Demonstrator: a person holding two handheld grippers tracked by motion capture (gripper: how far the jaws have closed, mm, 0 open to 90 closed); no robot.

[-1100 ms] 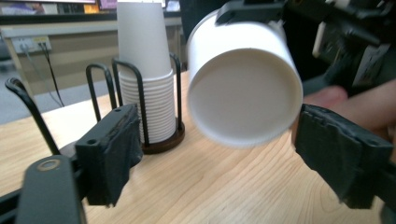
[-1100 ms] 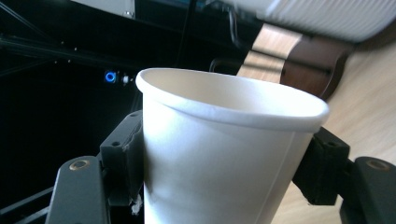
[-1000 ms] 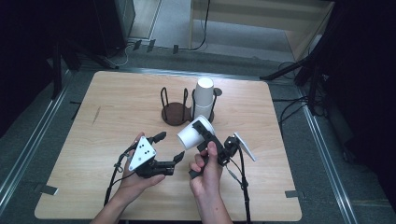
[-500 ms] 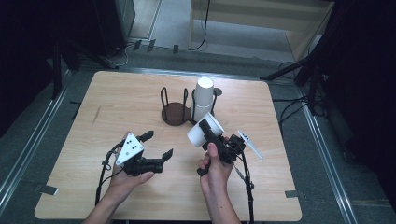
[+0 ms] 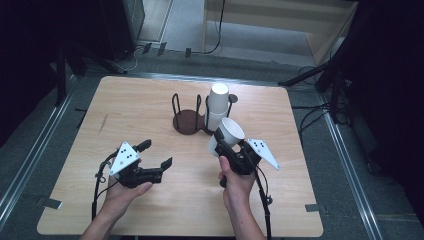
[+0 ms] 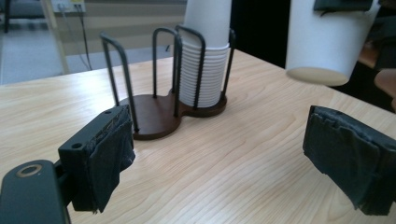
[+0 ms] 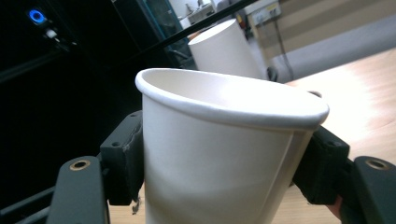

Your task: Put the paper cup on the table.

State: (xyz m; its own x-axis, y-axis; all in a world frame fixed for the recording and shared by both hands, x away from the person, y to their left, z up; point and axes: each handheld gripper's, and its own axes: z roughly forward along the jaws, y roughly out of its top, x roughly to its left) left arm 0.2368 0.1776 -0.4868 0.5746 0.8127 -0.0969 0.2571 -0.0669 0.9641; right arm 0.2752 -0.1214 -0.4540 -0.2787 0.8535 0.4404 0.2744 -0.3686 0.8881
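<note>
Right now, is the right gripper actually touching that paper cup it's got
Touching. In the right gripper view, the right gripper has both black jaws pressed against opposite sides of the paper cup, with no gap at either pad.

Both forearms were bare, with no sleeves showing. The left black two-jaw claw (image 5: 154, 154) carried a white three-cornered plate (image 5: 124, 157) dotted with small dark marks, and a thin black cable (image 5: 97, 187) looped from it beside the wrist. The right black two-jaw claw (image 5: 231, 150) bore a matching white dotted plate (image 5: 263, 151), its black cable (image 5: 263, 200) trailing along the forearm. Up close, the jaws were blocky black plastic faced with dark, worn, fabric-like pads (image 6: 108, 163), and brass-coloured ringed screw holes (image 7: 79, 164) sat in the jaw arms.
</note>
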